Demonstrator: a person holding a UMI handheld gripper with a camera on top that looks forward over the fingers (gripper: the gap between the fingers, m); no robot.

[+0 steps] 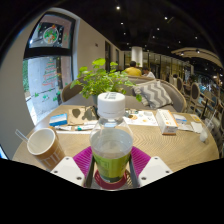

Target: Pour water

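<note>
Gripper (111, 165) clamped on a clear water bottle (111, 148), both magenta pads (83, 160) pressing its sides; bottle upright, white cap (111, 103) on, greenish liquid in lower part. Just left of fingers, a paper cup (43, 146) tilted on the round wooden table (175, 148). Beyond the bottle, a leafy potted plant (103, 78), papers (140, 118) and a remote-like device (167, 122). Far behind: poster (47, 37), striped cushion (153, 92)
</note>
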